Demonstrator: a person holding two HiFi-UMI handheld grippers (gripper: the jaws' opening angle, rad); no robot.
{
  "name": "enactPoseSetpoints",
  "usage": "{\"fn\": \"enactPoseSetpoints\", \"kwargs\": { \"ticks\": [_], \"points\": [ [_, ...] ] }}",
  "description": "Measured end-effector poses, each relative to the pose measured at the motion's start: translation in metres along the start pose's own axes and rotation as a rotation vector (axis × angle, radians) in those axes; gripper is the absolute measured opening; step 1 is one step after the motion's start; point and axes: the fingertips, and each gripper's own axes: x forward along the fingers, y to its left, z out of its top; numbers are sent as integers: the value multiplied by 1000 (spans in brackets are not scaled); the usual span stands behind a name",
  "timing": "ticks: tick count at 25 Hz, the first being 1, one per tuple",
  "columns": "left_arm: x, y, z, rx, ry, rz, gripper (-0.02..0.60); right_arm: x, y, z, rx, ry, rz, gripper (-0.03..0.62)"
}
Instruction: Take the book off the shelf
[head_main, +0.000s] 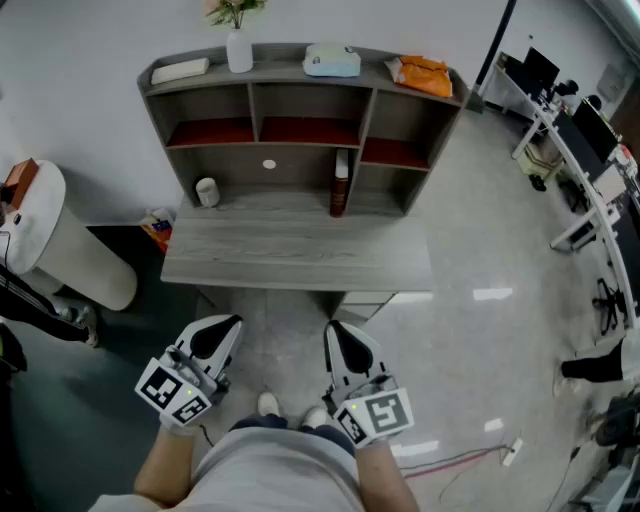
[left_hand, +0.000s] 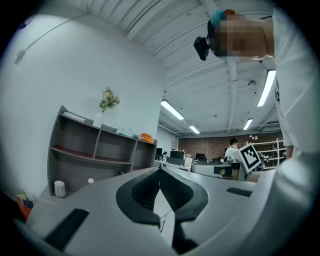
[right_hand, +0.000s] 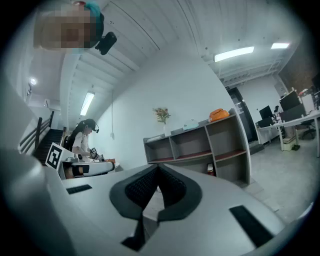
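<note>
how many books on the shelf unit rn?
1: dark red book upright in the lower section, right of centre. Flat white item on top, far left, might be another.

This is a big office. Long counters (head_main: 588, 195) down one side hold computer screens (head_main: 597, 126). The floor (head_main: 480, 230) is grey and shiny. Long lights (left_hand: 173, 110) run across the high ceiling. A person (left_hand: 233, 149) works at a far counter by a brick wall (left_hand: 212, 145). A grey shelf (head_main: 252, 115) stands against a white wall.
</note>
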Motion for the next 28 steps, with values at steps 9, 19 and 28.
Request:
{"fn": "enactPoseSetpoints", "kwargs": {
  "ticks": [9, 19, 28],
  "points": [
    [-8, 27, 0, -10, 5, 16, 17, 17, 6, 0, -37, 4, -25, 18],
    [-25, 63, -4, 23, 23, -12, 17, 42, 20, -4, -12, -23, -79, 20],
    [-25, 95, -8, 17, 30, -34, 17, 66, 3, -20, 6, -17, -160, 20]
  ]
}}
